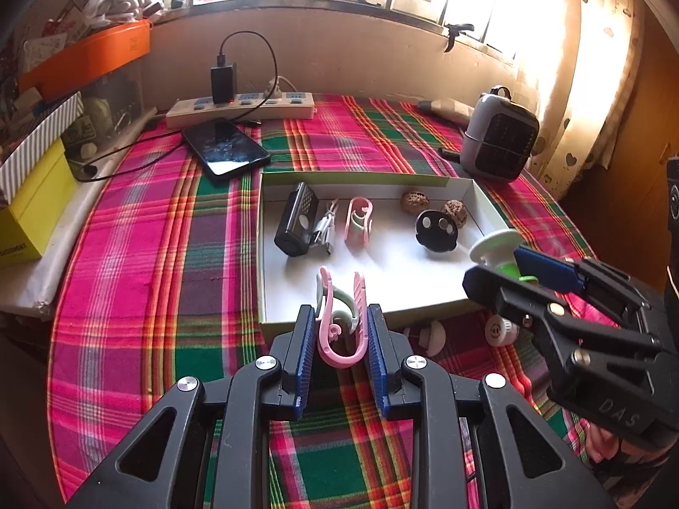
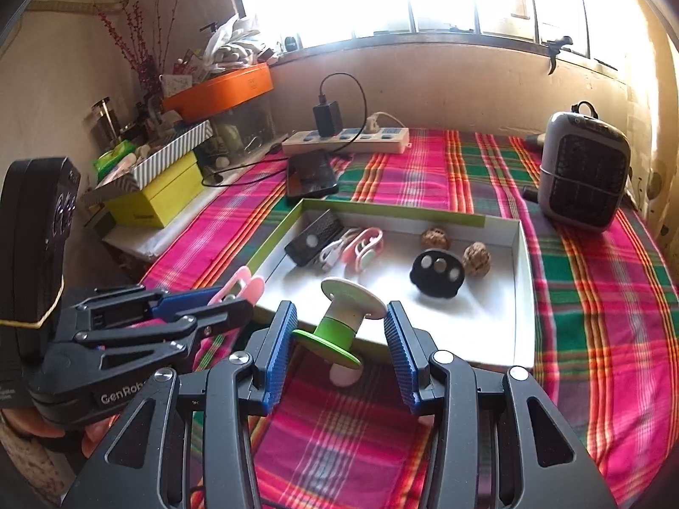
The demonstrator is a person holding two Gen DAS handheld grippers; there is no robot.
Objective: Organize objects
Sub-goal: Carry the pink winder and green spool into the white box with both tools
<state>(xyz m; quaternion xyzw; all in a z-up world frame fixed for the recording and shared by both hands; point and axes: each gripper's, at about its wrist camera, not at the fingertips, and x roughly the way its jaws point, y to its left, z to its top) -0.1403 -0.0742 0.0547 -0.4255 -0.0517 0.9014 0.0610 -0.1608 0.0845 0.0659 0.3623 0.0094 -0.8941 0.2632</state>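
two grippers are loaded at the near edge of the white cardboard tray. our left gripper has its blue pads closed on a pink clip, held upright just above the tray's near wall. our right gripper is clamped on a green-and-white spool, white flange up, green flange low against the left pad, over the near right corner of the tray.

inside the tray already: a black speaker-like gadget and a white cable toward the far left corner, a second pink clip, two walnuts by the far right wall, and a black disc. two small white pieces lie on the plaid cloth just outside the near wall.

risks, as we judge them: the spool sits tilted between the pads, so it may roll on release and knock the black disc or walnuts. the clip is springy and gripped at its sides; it may flick free. with both tools near each other, they may collide or catch the tray wall.
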